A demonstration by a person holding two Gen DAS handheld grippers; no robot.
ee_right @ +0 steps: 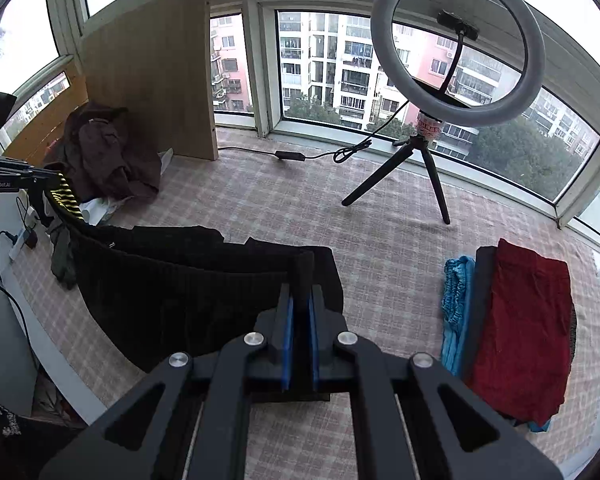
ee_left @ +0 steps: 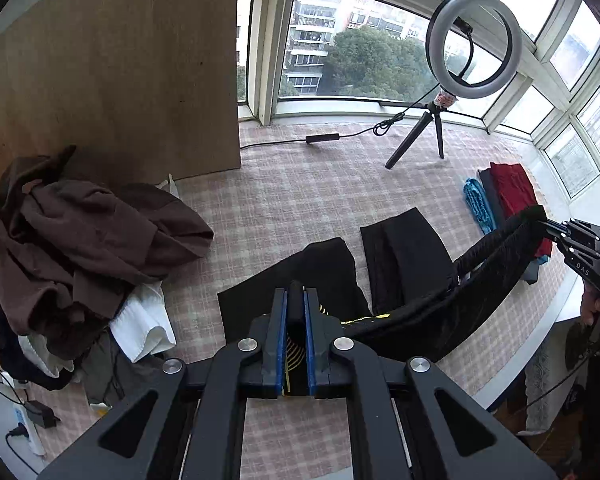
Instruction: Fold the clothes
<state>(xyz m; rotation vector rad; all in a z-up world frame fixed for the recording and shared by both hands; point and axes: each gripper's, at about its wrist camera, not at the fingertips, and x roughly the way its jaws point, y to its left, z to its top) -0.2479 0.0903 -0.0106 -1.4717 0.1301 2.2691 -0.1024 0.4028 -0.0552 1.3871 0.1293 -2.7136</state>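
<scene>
Trousers (ee_right: pixel 172 280) hanging stretched between both grippers, waistband running left to right, legs trailing onto checked cloth (ee_left: pixel 300 200) ahead. Left gripper (ee_left: pixel 296 300) and right gripper (ee_right: pixel 300 300) each clamping tight on one waistband end, equally near.

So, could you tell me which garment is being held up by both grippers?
The black trousers, stretched between left gripper and right gripper; the brown pile and red folded garment lie untouched.
</scene>
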